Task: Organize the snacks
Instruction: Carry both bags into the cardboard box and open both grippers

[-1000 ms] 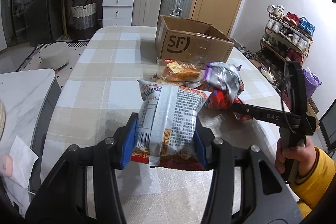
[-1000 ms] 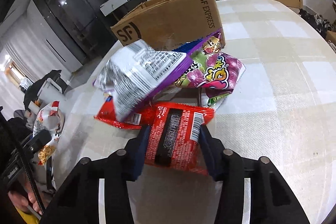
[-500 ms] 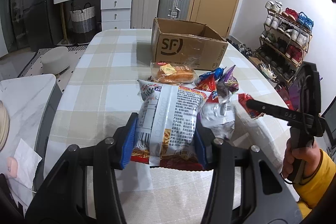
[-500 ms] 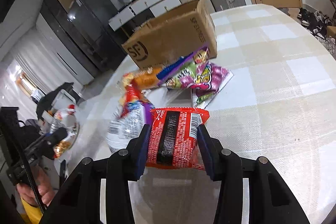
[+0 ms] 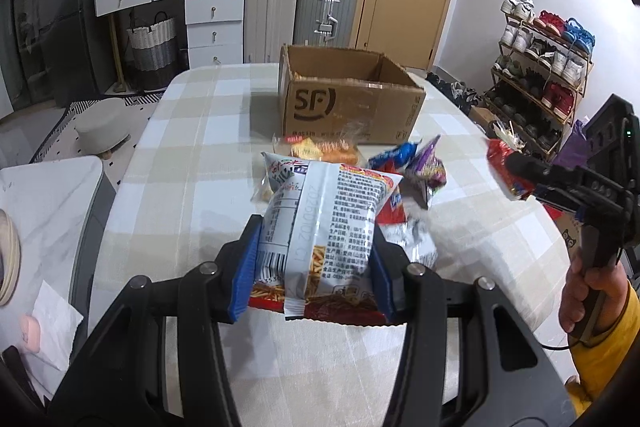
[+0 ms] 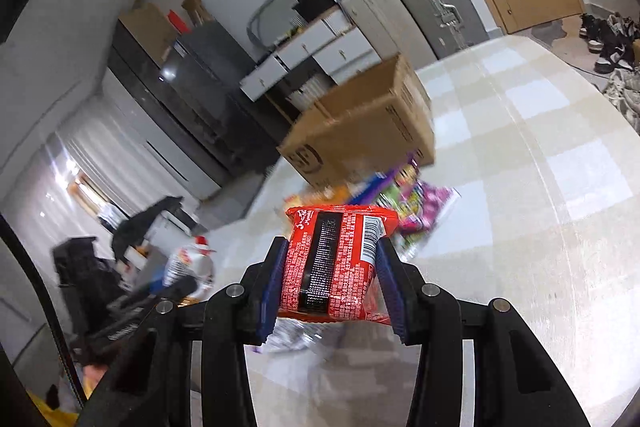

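A: What has each gripper got?

B: The left gripper (image 5: 314,259) is clenched on a white bag of fries-style sticks (image 5: 324,223), pinched low near its bottom seam, so the top stands free above the counter (image 5: 188,187). The right gripper (image 6: 330,283) is clamped on a red packet (image 6: 334,263) the same way, held up in the air off to the right of the pile.

A: And beyond them?

B: Loose snacks lie just past the white bag: an orange packet (image 5: 324,151) near the box, a blue one (image 5: 396,153) and a purple one (image 5: 430,167) beside it, plus a silvery bag (image 5: 416,243) partly hidden behind the left gripper. The cardboard box (image 5: 352,99) stands open at the far end of the counter, apparently bare inside from this angle.

A: So the step is carrying both to the box?

B: That's my reading. I'd bring 1 bag at a time over the rim, since 2 grippers crowd that opening. Lift clear of the near wall, lower inside, then let go. Both bags are puffy and slippery, so keep the squeeze steady; pressing harder risks popping them.
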A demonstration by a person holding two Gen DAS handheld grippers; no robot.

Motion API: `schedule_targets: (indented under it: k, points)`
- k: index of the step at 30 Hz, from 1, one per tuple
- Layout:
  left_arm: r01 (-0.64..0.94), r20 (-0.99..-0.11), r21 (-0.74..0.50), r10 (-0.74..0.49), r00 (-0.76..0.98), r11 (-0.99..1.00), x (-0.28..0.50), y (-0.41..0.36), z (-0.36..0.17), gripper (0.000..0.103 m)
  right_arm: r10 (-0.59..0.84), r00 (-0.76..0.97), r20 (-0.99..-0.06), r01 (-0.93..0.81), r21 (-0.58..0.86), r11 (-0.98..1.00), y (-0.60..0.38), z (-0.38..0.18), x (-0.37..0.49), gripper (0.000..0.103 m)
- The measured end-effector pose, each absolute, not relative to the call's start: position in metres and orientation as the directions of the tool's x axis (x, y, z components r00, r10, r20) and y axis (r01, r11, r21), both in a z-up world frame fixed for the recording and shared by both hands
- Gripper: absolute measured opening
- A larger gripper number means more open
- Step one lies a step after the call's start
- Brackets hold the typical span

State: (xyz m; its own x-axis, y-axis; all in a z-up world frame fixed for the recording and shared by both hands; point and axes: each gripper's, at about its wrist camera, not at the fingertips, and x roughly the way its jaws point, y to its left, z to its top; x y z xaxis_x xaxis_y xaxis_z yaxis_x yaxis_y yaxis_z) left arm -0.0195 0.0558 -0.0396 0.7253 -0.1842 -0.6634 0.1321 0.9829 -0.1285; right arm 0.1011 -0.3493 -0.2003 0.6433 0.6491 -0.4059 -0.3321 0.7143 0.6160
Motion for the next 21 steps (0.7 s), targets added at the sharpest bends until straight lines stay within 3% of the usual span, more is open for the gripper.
schedule_targets:
  k: [9,21]
  points:
    - [0.168,-0.598,-0.145,-0.221,0.771,0.975,0.010,0.052,0.012,0.046,0.679,0.672,-0.297,-0.452,0.562,0.693,-0.353,-0.121,0.110,0.045]
    - [0.174,-0.559,-0.166,-0.238,0.795,0.971,0.083,0.041,0.073,0.046,0.726,0.646,-0.234,-0.580,0.467,0.667,-0.327,-0.039,0.154,0.045]
